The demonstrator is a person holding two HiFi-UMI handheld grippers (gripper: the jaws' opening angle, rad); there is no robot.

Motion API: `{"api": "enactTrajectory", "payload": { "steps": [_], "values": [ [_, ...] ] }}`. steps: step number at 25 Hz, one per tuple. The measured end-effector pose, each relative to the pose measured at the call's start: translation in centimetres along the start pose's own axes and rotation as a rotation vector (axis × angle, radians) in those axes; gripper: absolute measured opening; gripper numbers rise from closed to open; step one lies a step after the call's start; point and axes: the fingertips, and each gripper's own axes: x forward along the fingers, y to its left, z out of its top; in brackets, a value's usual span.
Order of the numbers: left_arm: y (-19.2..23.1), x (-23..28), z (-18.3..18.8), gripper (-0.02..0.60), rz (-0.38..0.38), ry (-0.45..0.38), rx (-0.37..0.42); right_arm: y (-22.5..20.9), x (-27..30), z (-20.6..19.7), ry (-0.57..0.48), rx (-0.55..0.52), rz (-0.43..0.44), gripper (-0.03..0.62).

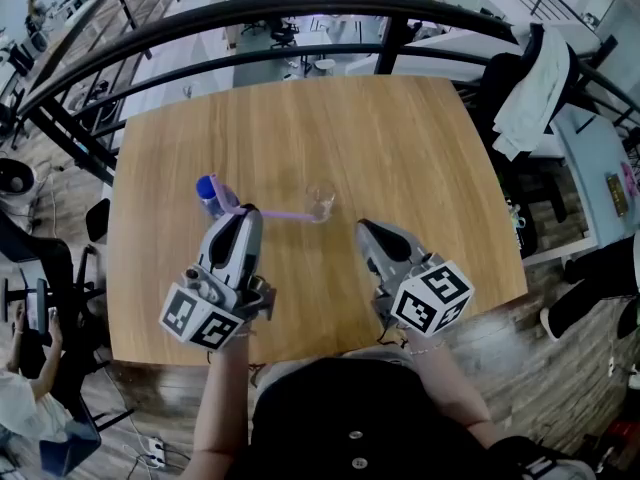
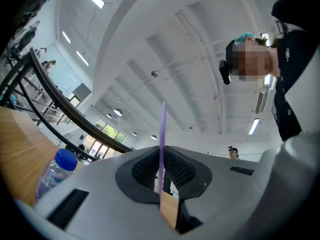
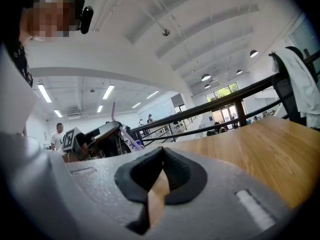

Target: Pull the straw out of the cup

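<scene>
A small clear cup [image 1: 321, 201] stands near the middle of the wooden table [image 1: 400, 148]. A purple straw [image 1: 285, 214] lies nearly level between the cup and my left gripper [image 1: 247, 211], which is shut on its near end. The straw's far end reaches the cup's near side; I cannot tell if it is still inside. In the left gripper view the straw [image 2: 162, 129] sticks up from between the closed jaws of the left gripper [image 2: 161, 176]. My right gripper [image 1: 362, 226] sits right of the cup, shut and empty, as the right gripper view [image 3: 157, 176] confirms.
A clear bottle with a blue cap [image 1: 209, 192] stands just left of the left gripper's tip, also seen as the bottle [image 2: 55, 171]. Black railings [image 1: 300, 13] curve behind the table. A chair with a white garment [image 1: 535, 78] stands at the right.
</scene>
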Motion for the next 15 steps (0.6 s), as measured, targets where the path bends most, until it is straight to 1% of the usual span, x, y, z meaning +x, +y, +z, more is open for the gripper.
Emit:
{"api": "enactTrajectory", "payload": {
  "steps": [6,15],
  "values": [
    [0.5,-1.8,-1.5,0.04,0.033,0.019,-0.043,0.6,0.2,-0.4,0.011,0.003,0.01,-0.002],
    [1.1,-3.2,-4.1,0.041,0.05,0.091,-0.081,1.9,0.7,-1.5,0.046,-0.007,0.058,-0.002]
  ]
}}
